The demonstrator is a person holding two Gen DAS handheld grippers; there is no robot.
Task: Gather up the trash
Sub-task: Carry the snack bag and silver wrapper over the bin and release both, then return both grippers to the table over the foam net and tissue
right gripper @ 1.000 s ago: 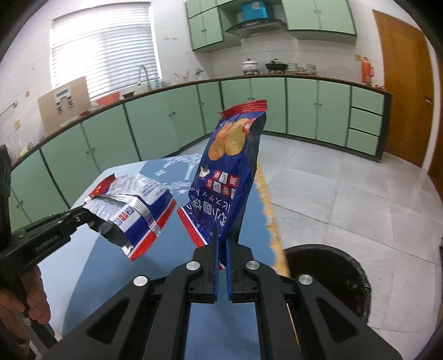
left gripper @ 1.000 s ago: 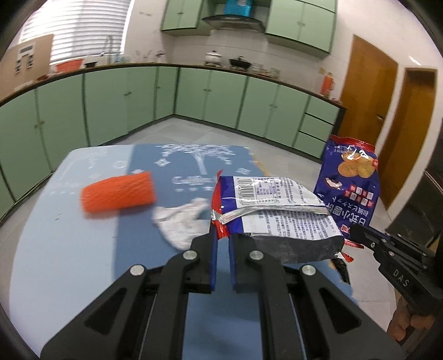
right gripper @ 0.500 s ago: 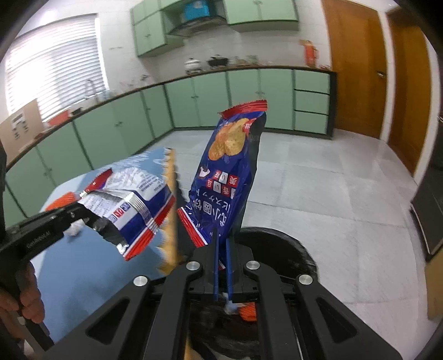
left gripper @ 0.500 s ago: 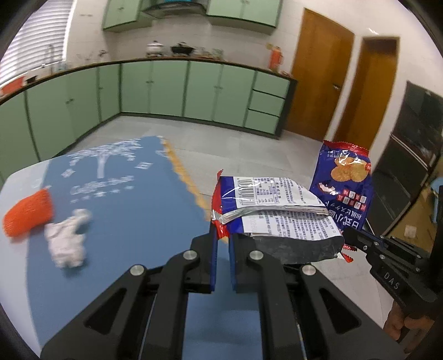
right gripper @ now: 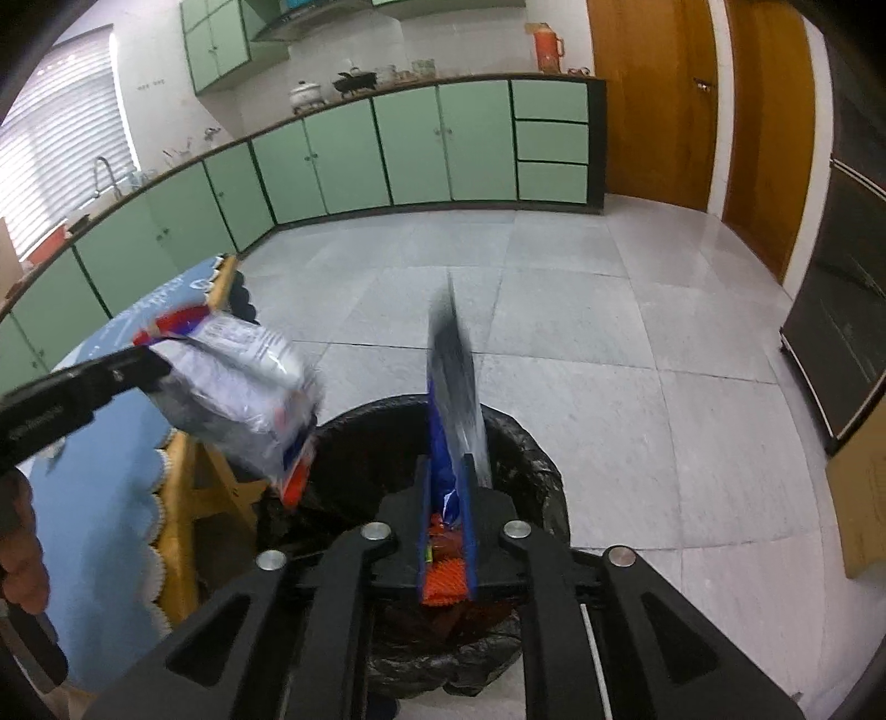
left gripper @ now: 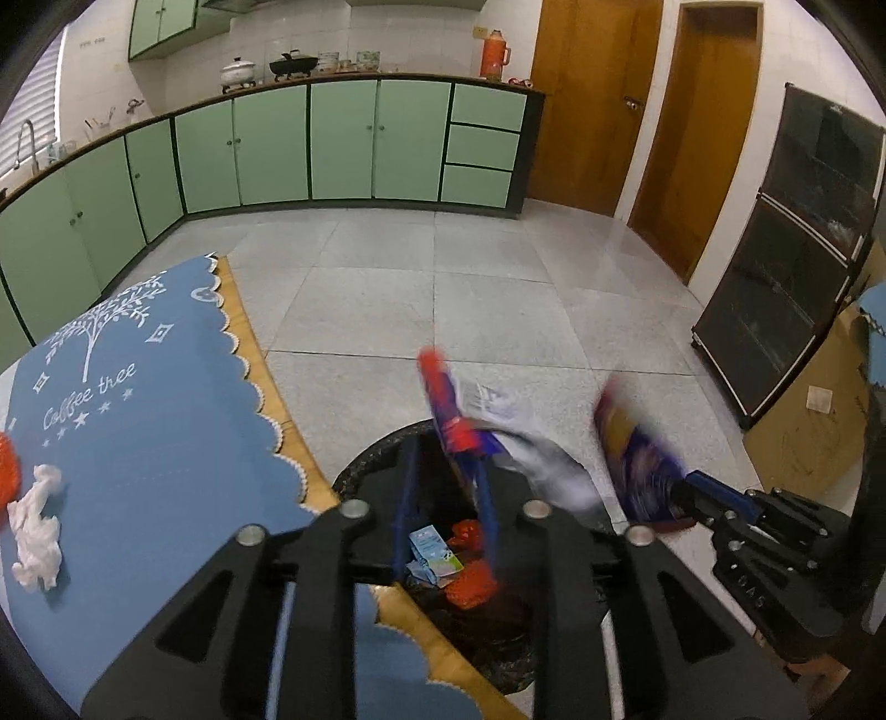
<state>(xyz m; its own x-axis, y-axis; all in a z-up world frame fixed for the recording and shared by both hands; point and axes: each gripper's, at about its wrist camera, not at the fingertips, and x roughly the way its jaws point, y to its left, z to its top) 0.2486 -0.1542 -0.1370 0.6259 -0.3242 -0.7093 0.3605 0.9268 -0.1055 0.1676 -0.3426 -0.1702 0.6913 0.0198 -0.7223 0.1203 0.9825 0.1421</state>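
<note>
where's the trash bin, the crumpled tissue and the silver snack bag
trash bin (right gripper: 531,443), right wrist view, on the black liner at its far right rim
crumpled tissue (left gripper: 36,531), left wrist view, on its white middle, on the blue tablecloth
silver snack bag (right gripper: 238,376), right wrist view, on its silver printed face

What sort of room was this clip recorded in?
A home kitchen, most likely. Green base cabinets run under a long counter carrying pots and an orange thermos, with a sink tap by the window. A bin lined with a black bag stands on the tiled floor.
</note>
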